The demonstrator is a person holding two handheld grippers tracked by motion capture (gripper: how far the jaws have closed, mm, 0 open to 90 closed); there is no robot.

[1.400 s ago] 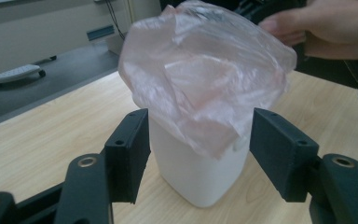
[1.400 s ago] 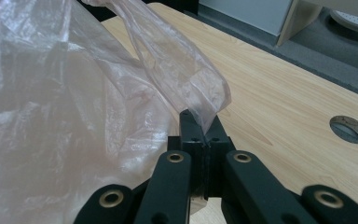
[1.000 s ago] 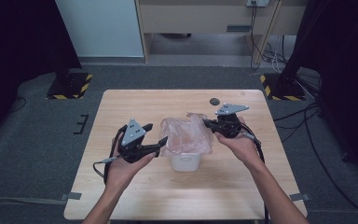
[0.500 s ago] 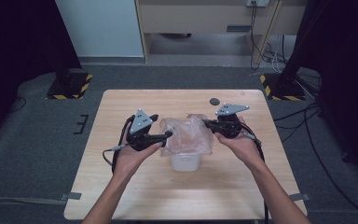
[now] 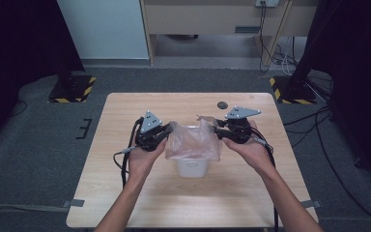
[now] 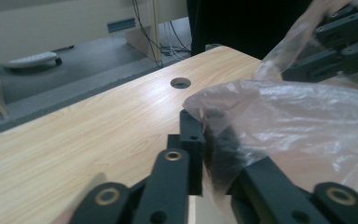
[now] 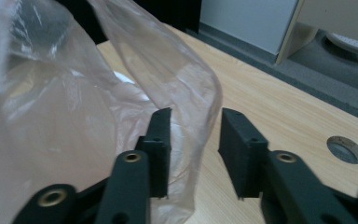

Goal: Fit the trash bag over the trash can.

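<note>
A clear plastic bag (image 5: 193, 141) is draped over a small white bin (image 5: 192, 168) at the middle of the wooden table (image 5: 125, 193). My left gripper (image 5: 166, 130) is at the bag's left edge. In the left gripper view its jaws (image 6: 204, 122) are closed together on the film of the bag (image 6: 298, 116). My right gripper (image 5: 217, 129) is at the bag's right edge. In the right gripper view it (image 7: 196, 119) stands open, with a fold of the bag (image 7: 51, 107) hanging between its fingers and touching the left finger (image 7: 161, 135).
A round dark hole (image 5: 221, 105) sits in the tabletop behind the bin. Cables trail from both grippers off the table's sides. Beyond the far edge are grey floor, a wooden cabinet (image 5: 212, 19) and black stands with striped bases (image 5: 72, 89).
My left gripper has moved right and slightly away from me, from beside the bag to its left edge, and now pinches the film. The right gripper has stayed at the right edge.
</note>
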